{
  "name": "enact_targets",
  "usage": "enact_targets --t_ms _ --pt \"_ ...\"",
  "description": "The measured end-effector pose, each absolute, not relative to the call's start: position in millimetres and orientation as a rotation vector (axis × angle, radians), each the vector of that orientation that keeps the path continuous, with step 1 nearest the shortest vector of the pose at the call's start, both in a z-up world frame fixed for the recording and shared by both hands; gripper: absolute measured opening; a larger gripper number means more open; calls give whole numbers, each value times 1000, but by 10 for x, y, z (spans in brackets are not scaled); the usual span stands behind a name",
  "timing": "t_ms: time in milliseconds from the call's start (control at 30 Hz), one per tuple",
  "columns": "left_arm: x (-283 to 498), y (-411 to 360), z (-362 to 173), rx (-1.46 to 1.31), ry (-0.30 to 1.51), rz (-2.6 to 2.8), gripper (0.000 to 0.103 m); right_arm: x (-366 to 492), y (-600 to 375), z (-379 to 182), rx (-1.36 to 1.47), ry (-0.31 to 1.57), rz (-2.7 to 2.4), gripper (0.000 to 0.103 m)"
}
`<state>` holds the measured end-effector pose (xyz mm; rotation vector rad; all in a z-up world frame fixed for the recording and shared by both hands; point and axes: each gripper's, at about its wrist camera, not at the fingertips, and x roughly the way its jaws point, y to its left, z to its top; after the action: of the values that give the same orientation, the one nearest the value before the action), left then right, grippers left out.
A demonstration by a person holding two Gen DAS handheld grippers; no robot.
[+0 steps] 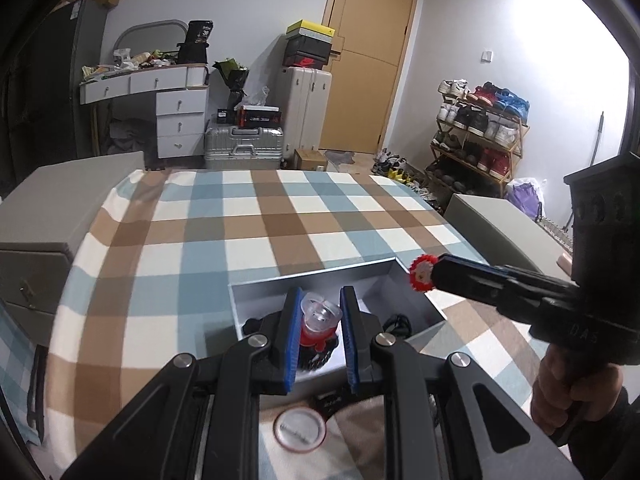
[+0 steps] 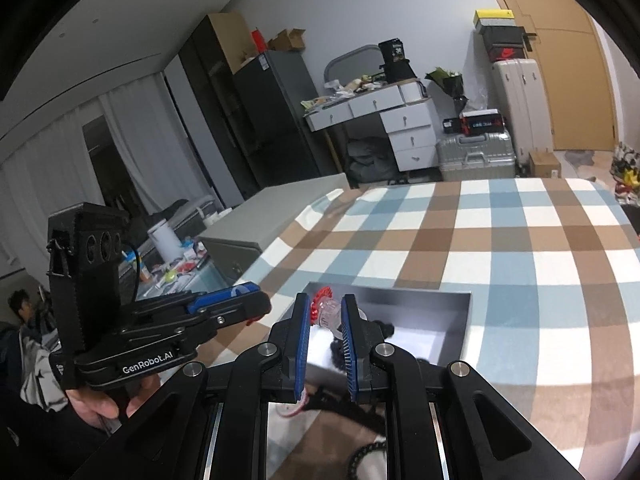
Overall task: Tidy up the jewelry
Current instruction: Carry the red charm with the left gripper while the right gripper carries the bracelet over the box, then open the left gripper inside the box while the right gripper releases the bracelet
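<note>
Two grippers | left, right: jaws pinching red-clear ornaments over box

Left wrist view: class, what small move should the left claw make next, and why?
Probably lower slightly and open: the left claw is shut on a red-and-clear piece above the grey box, which already holds dark beads.

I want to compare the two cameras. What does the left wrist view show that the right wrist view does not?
Only the left wrist view shows the wooden shoe rack and a round white badge on the cloth.

Only the right wrist view shows the dark tall fridge and a black bead bracelet.

Both show the open grey box on the checked tablecloth, and each gripper holding a clear and red piece.
</note>
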<state>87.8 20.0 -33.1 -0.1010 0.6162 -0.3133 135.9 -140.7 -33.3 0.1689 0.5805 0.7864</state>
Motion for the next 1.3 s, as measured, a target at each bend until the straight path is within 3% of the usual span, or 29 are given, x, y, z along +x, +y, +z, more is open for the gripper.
enact_targets --t_ms 1100,1200,1300 --pt "1342 -21 -633 -141 694 -400 14 1889 -1440 -734 211 707 756 17" --pt "1353 39 -628 -159 689 -353 21 1891 -1475 -755 231 713 743 20" --pt "1332 56 -591 -175 685 -396 34 1879 -1544 -759 263 707 737 33"
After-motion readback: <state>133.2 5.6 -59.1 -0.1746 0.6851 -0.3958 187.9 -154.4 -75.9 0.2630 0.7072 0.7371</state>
